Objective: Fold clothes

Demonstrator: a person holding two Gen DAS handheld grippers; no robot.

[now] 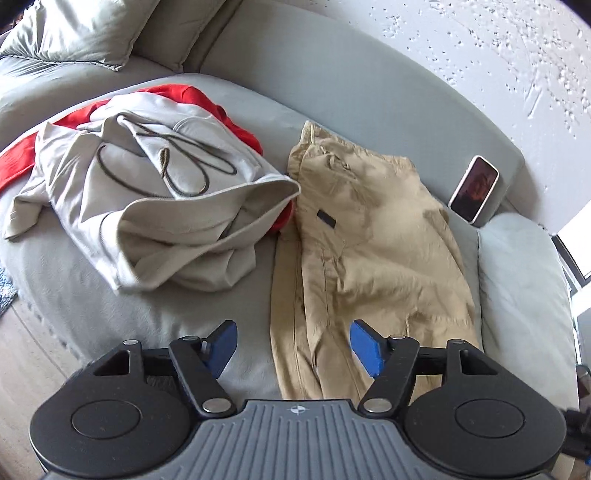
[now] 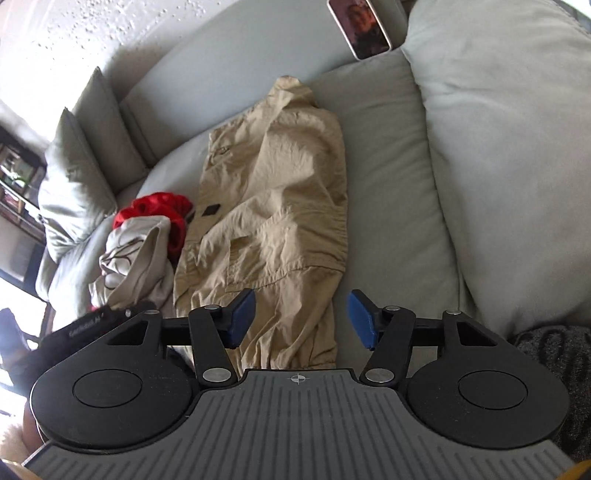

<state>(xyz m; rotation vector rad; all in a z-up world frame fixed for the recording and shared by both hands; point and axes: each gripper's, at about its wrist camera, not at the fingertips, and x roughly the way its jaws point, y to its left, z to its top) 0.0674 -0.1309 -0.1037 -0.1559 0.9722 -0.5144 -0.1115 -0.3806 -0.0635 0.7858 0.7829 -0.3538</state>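
Tan trousers (image 1: 369,236) (image 2: 280,206) lie lengthwise on the grey sofa seat (image 1: 207,306), folded along their length and wrinkled. My left gripper (image 1: 291,343) hovers over their near end, jaws apart, blue pads (image 1: 225,343) clear of the cloth. In the right wrist view my right gripper (image 2: 301,317) stands above the same near end, also open, with the trouser leg passing under the gap between its pads (image 2: 360,317). A crumpled light grey hoodie (image 1: 147,199) (image 2: 133,258) with a dark drawstring lies left of the trousers on top of a red garment (image 1: 207,103) (image 2: 159,206).
A phone (image 1: 474,188) (image 2: 364,27) leans against the sofa back beyond the trousers. The padded armrest (image 1: 517,288) (image 2: 509,166) borders the seat on the right. Cushions (image 1: 74,29) (image 2: 77,184) sit at the far left. Wooden floor (image 1: 29,350) lies past the seat's front edge.
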